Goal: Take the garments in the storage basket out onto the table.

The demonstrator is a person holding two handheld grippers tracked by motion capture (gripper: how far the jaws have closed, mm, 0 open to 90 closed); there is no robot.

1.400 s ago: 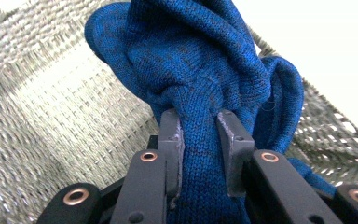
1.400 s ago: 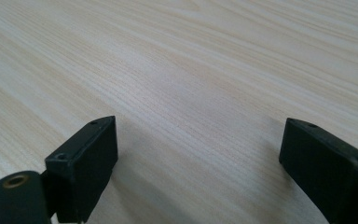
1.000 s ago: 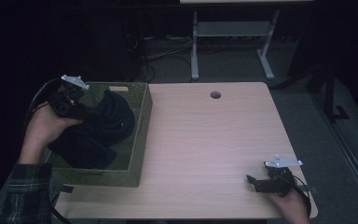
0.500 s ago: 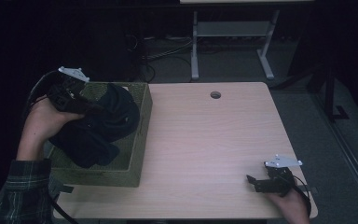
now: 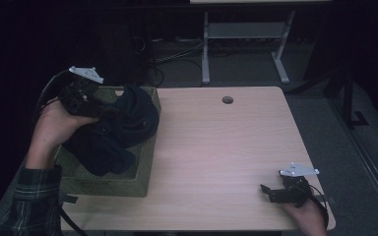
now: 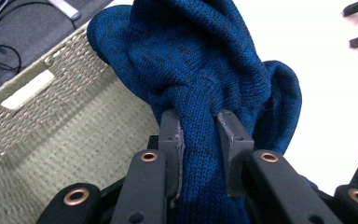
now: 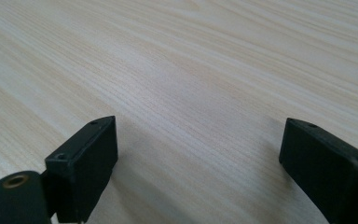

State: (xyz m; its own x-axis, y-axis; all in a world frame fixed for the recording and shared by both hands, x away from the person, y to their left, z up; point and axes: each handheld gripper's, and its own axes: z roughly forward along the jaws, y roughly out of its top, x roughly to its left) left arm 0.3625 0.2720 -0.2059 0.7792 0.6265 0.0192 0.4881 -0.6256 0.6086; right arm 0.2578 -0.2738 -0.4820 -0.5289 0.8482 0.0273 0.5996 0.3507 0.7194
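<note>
Your left gripper (image 6: pixel 199 135) is pinching a bunched fold of the dark blue knitted garment (image 5: pixel 118 129), whose lower folds are hiding inside the woven green basket (image 5: pixel 142 169) while your right gripper (image 5: pixel 270 192) is resting wide open on the table (image 5: pixel 216 147).

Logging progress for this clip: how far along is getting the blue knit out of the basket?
Done: the left gripper is shut on a fold of the blue knit garment. In hand: its top is bunched above the woven basket, while the rest hangs inside. Left: clearing the rim and laying it on the table, where the right gripper rests open.
</note>
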